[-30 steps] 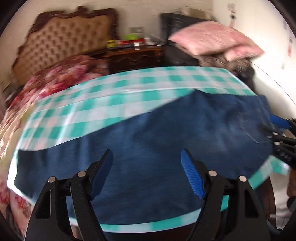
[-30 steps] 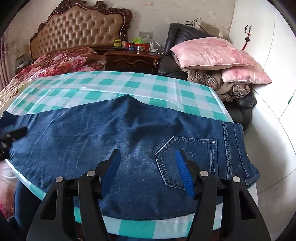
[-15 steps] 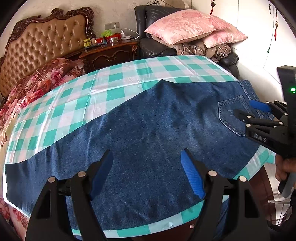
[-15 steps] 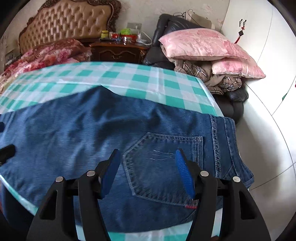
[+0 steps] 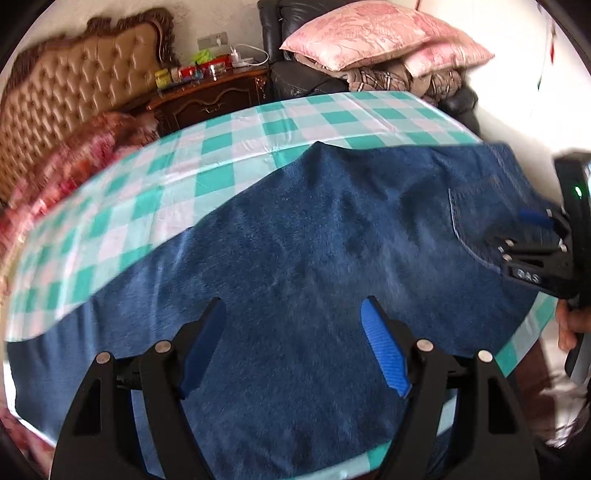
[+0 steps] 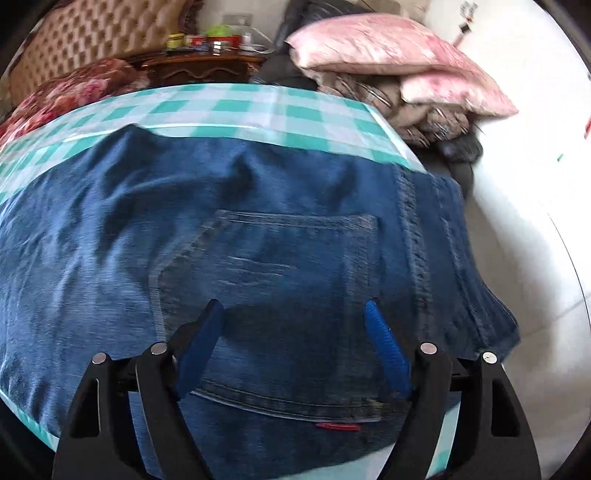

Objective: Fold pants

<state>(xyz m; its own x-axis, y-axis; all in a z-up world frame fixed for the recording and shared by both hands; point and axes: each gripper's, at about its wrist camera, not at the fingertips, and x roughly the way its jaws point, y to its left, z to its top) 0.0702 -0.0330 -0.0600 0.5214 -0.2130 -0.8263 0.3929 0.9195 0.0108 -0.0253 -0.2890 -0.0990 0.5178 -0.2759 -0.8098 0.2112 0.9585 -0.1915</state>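
Blue denim pants (image 5: 314, 258) lie flat across the table with the green-and-white checked cloth (image 5: 236, 136), waist to the right, legs to the left. My left gripper (image 5: 293, 314) is open and empty, just above the thigh part near the front edge. My right gripper (image 6: 293, 314) is open and empty, low over the back pocket (image 6: 280, 280) of the pants (image 6: 110, 240). It also shows in the left wrist view (image 5: 532, 236), at the right over the pocket. The waistband (image 6: 443, 258) hangs a little over the table's right end.
Behind the table stand a tufted bed headboard (image 5: 74, 99), a floral bedspread (image 5: 74, 155), a dark wooden nightstand (image 5: 210, 96) with small items, and a black armchair piled with pink pillows (image 5: 369, 33). A white wall (image 6: 535, 147) is close on the right.
My right gripper has dropped and moved closer to the back pocket, which now fills its view. My left gripper has moved in closer over the pants. Both stay open.
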